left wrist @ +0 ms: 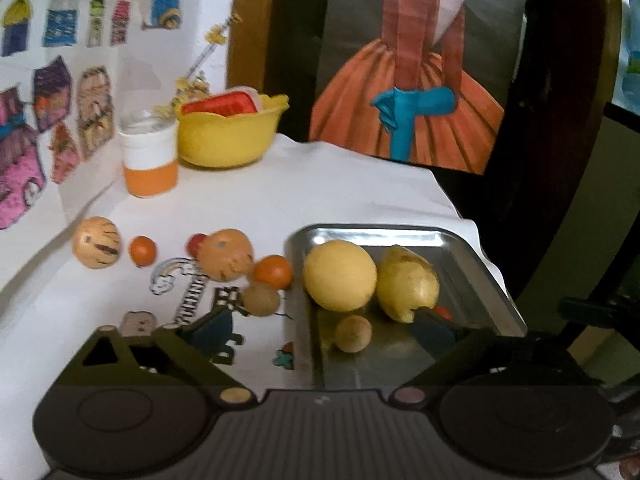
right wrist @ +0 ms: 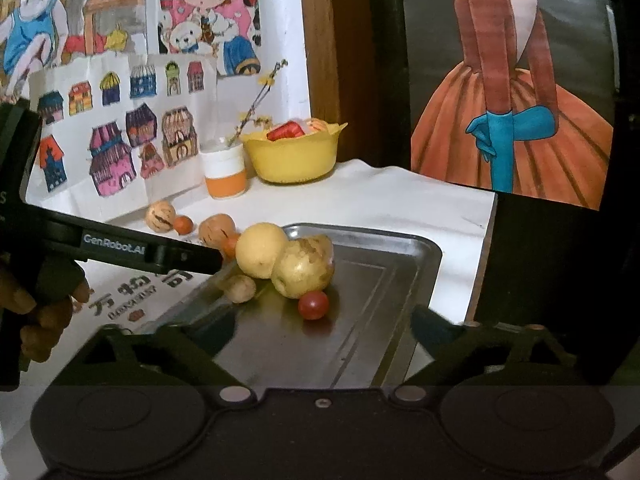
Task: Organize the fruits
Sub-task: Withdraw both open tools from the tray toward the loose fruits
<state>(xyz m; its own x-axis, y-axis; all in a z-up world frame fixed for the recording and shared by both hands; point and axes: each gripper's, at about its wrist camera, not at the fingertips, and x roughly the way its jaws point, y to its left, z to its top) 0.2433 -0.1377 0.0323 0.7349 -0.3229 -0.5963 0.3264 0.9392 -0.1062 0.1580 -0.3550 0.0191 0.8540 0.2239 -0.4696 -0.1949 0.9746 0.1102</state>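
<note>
**Fruit half gathered on the tray, both grippers free**

I take the metal tray (right wrist: 416,264) as my landmark. Nearest me, my right gripper (right wrist: 324,326) hovers over the tray's near end with its jaws spread wide and nothing between them. My left gripper (left wrist: 320,320) straddles the tray's left rim, jaws likewise apart and empty; in the right wrist view its arm reaches in from the left, held by a hand (right wrist: 36,312).

Just ahead of the right gripper, on the tray floor, lies a cherry tomato (right wrist: 313,305). I judge it light, smooth and easily burst, so it wants a gentle pinch across its middle. Touching it from behind is a blemished yellow pear (right wrist: 305,268), and against that a round yellow fruit (right wrist: 261,255); both look firm and fairly heavy, with waxy skin that may slip, so I would take each across its widest part. A small brown fruit (right wrist: 240,288) sits at the tray's left side, rough-skinned and light by the look of it.

Left of the tray, on the white worktop (left wrist: 248,208), fruit is still waiting: another small brown fruit (left wrist: 261,299), an orange (left wrist: 273,272), a tan striped fruit (left wrist: 226,255) with a red one behind it, a second small orange (left wrist: 142,250), and farthest left another striped fruit (left wrist: 97,248). The striped ones look hard-shelled and prone to rolling.

Well beyond the tray stand a cup (left wrist: 150,158) and a yellow bowl (left wrist: 230,136).
</note>
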